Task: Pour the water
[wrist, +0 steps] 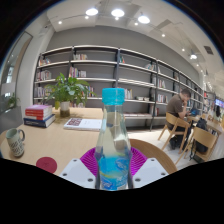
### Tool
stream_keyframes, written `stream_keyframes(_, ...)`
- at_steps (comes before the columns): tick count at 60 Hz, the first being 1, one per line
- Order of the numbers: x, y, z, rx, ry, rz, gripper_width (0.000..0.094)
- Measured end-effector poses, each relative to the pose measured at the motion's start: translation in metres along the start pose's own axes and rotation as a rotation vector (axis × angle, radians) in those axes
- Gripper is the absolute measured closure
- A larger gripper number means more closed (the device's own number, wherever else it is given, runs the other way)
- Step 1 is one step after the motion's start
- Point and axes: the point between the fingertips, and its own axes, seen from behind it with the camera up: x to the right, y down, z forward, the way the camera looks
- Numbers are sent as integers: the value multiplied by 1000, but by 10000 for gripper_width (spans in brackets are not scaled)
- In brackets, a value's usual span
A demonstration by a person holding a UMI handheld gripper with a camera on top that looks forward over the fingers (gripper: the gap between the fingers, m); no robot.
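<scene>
As seen in the gripper view, the hand-held gripper (113,166) is clamped on a clear plastic water bottle with a light-blue screw cap (113,135), both magenta pads (90,161) being pressed against the lower body of the bottle, one at each side. The bottle is held upright between the fingers, and its base is hidden below them, so it cannot be told whether it rests on the wooden worktop (70,142) or is lifted clear of it. An upright hold is judged to be kept so that no water is spilled before a receiving vessel is reached; the grip low on the body is judged to leave the neck free for tipping.

The bottle is transparent, with a blue printed label around its lower part, and the cap is seen in place on the neck. Removal of the cap is therefore judged to be required before any pouring.

A white mug (14,142) is seen well apart from the bottle, near a stack of books (39,115) and a potted green plant (68,92). It is judged to be the likely target. Bookshelves (110,75) and a seated person (178,108) are seen beyond.
</scene>
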Motion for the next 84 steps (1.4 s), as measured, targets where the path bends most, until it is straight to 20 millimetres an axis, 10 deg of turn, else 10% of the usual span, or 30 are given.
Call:
stream_keyframes(23,-117,-82,-25,34,54,-713,573)
stream_keyframes(42,-230,-96,-30,32,44,-1431,572)
stream_keyframes(66,-276,-84,-16,61,131,-2139,555)
stream_keyframes(84,-280,-81,-16,41,121,-2048,556)
